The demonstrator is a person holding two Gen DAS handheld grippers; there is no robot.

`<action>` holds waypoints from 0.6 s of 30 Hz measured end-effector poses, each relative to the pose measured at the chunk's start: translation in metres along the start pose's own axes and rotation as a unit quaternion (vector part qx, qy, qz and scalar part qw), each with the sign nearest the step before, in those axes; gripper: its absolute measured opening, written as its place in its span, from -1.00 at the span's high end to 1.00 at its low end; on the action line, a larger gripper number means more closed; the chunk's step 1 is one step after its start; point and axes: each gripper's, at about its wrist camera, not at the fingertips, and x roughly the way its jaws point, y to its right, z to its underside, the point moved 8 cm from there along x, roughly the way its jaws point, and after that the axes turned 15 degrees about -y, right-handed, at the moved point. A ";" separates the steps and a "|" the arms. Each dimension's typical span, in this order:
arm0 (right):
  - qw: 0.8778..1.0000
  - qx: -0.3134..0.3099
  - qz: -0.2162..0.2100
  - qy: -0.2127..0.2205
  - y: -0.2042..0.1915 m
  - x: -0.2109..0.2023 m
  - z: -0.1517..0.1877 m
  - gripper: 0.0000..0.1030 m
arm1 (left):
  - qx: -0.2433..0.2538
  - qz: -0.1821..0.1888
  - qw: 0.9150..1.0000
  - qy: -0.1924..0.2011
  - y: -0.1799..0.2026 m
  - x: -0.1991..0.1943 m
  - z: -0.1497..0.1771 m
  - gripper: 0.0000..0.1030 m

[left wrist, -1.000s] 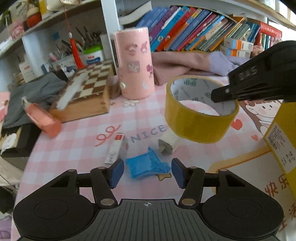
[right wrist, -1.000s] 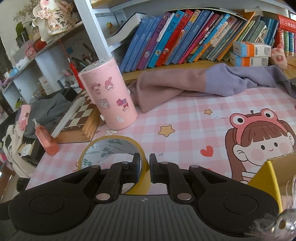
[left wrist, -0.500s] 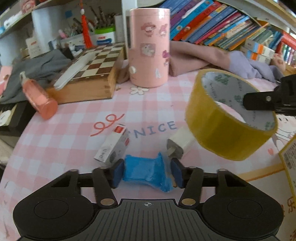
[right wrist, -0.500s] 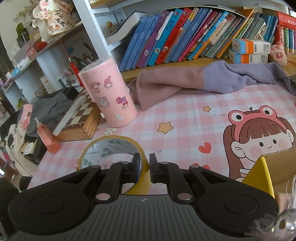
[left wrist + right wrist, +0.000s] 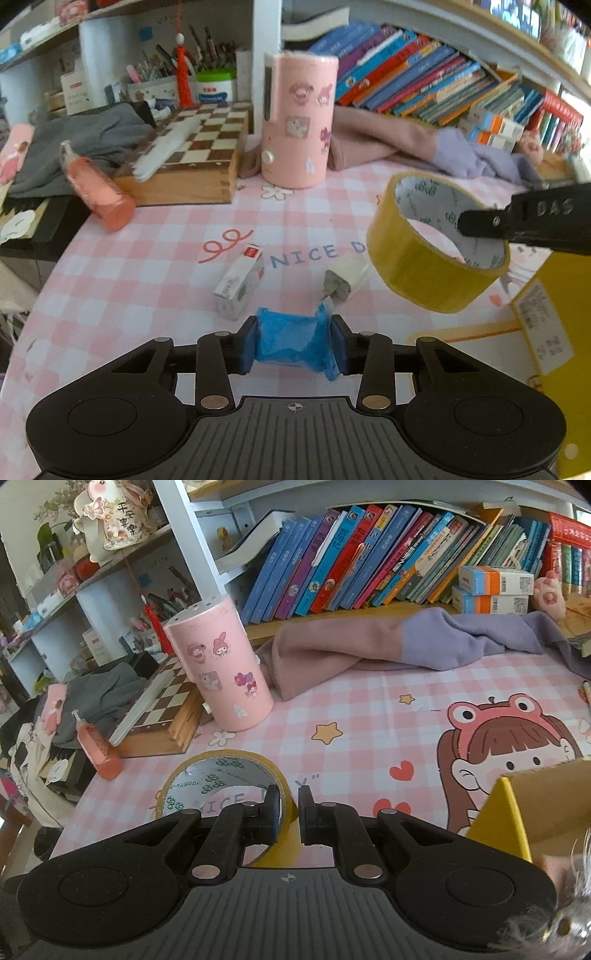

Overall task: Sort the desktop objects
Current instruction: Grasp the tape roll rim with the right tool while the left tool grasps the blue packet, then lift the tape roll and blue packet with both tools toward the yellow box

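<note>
Pink checked desk mat (image 5: 155,280) below bookshelves (image 5: 369,554); left fingers (image 5: 246,343) squeeze blue packet (image 5: 293,341), right fingers (image 5: 273,812) pinch tape roll (image 5: 221,768)

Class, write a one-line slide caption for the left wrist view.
Left gripper pinches a crumpled blue wrapper while the right gripper holds a yellow tape roll.

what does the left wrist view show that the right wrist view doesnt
Only the left wrist view shows the left gripper, its fingers having just closed on the blue packet, plus the small white box and white charger plug on the tablecloth.

Only the right wrist view shows the frog-hat girl print.

Both show the yellow tape roll held by the right gripper, the pink canister, chessboard and books.
</note>
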 end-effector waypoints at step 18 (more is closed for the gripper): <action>0.999 -0.032 0.010 0.012 -0.014 -0.057 0.048 0.82 | -0.013 0.041 0.997 0.070 -0.013 -0.093 0.040 0.26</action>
